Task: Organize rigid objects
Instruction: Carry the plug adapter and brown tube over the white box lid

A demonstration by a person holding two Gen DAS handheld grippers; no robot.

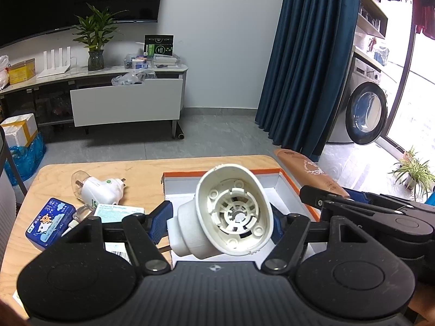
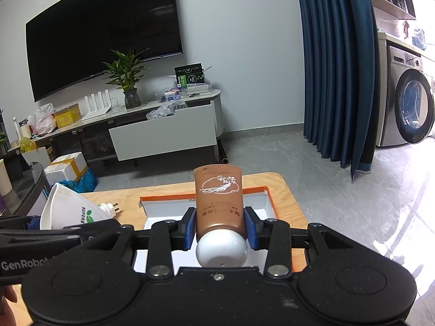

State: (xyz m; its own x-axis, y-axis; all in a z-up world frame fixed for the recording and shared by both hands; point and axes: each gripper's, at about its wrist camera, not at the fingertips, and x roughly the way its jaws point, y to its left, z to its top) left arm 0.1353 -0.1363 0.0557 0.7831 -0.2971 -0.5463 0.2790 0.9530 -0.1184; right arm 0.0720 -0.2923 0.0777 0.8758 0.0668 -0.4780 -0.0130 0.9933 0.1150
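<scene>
Left tongs [image 1: 220, 224] clamped on white plastic device [image 1: 231, 214]: blue pads press its sides, open round end faces the camera, held up over the near-left part of the box. Right tongs [image 2: 220, 228] clamped on brown tube [image 2: 218, 198], white cap toward the camera, crimped end pointing away, held above the box interior.

Orange-rimmed box [image 2: 269, 203], white inside, sits on the wooden surface [image 1: 141, 168] toward its far-right part. No contents visible in the stretches of box floor that show; both held items hide much of it.

Left of the box on the surface: white plug-in unit [image 1: 102, 188] with a clear cap, near the box's left wall but apart from it. Closer in: blue tin [image 1: 50, 220] with cartoon print, bandage box [image 1: 119, 212] just beside it, a small clear item between them, too small to identify. The left tongs' frame covers the near edge of this cluster.

Both pairs of tongs work side by side: right unit's black linkage enters the left wrist view at right, with the tube passing over the box's right wall. In the right wrist view the left unit's arm and the white device crowd the left side.

Edges: surface's far edge runs just behind the box, rounded far-right corner near the box's corner. Bare wood at far left, behind the plug-in unit. Beyond the surface: open grey floor, TV cabinet [image 2: 163, 133] and blue curtain [image 2: 337, 68] well apart.
</scene>
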